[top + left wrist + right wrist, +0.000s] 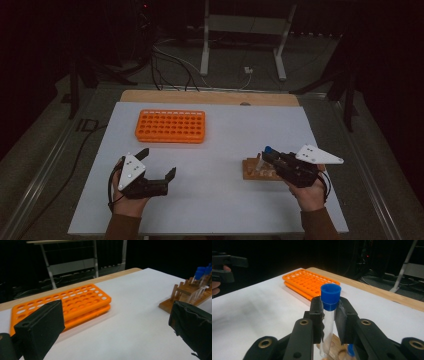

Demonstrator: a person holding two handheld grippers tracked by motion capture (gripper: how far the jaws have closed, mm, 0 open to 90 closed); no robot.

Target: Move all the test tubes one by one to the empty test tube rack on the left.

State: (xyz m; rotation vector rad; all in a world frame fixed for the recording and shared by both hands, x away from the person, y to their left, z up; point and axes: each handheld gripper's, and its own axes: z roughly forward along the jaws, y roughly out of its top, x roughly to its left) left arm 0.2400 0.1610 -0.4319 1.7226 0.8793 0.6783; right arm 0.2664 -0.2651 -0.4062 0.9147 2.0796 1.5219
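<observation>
While the white table (220, 150) spreads wide under both hands, an orange tube rack (170, 126) lies flat toward its far left part, well apart from either gripper. Nearer the person on the right stands a wooden rack (254, 171), with blue-capped tubes (200, 272) in it as the left gripper view shows. The left gripper (156, 167) is held above the near left of the table, its jaws spread wide with nothing between them — the orange tube rack (62, 305) shows beyond them. The right gripper (329, 315) sits over the wooden rack, its jaws clamped on a clear test tube (327, 325) just below the blue cap (330, 296) — the tube stands upright between the pads, its lower end just above the wooden rack (335, 350).
</observation>
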